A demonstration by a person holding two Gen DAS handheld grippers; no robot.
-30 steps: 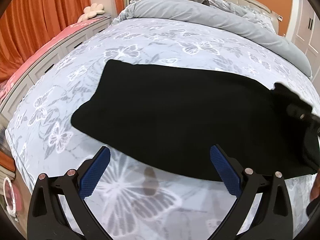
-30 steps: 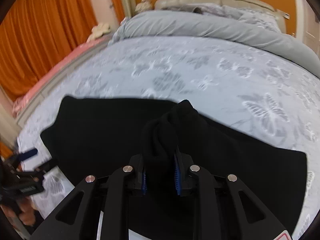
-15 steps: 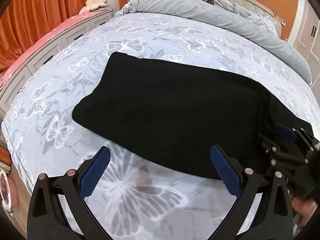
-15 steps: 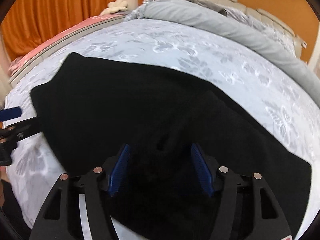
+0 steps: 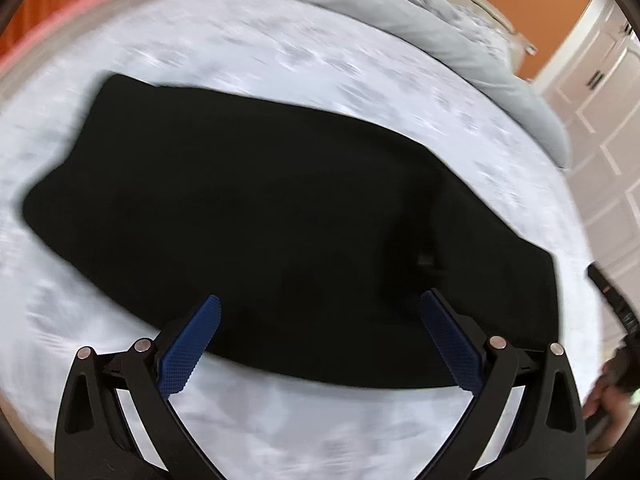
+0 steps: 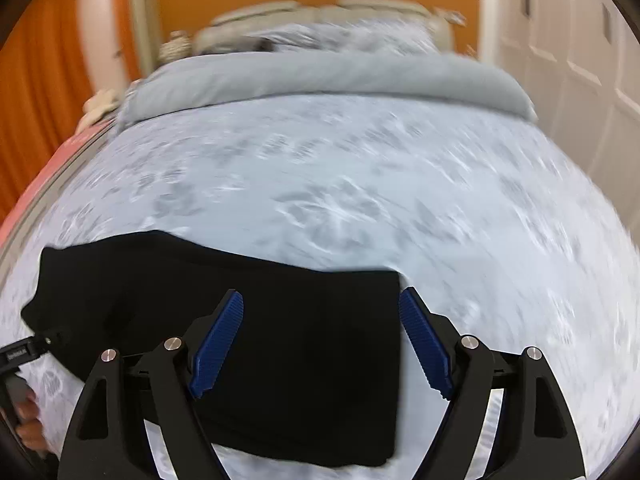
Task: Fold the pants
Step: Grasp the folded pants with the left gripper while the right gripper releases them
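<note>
The black pants (image 5: pixel 260 208) lie flat on the bed, folded lengthwise, with a raised fold edge on their right part. They also show in the right wrist view (image 6: pixel 288 344). My left gripper (image 5: pixel 320 320) is open and empty, over the pants' near edge. My right gripper (image 6: pixel 320 320) is open and empty, above the right end of the pants. The right gripper shows at the right edge of the left wrist view (image 5: pixel 612 300). The left gripper shows at the left edge of the right wrist view (image 6: pixel 24 356).
The bed sheet (image 6: pixel 360 184) is pale blue with butterfly prints. A grey duvet (image 6: pixel 320 76) is bunched at the headboard. Orange curtains (image 6: pixel 44 80) hang on the left; white cupboard doors (image 6: pixel 568 48) stand on the right.
My right gripper opened fully, let go of the pants end and pulled back to the right. My left gripper moved forward over the pants' near edge. Both views are blurred by motion.
</note>
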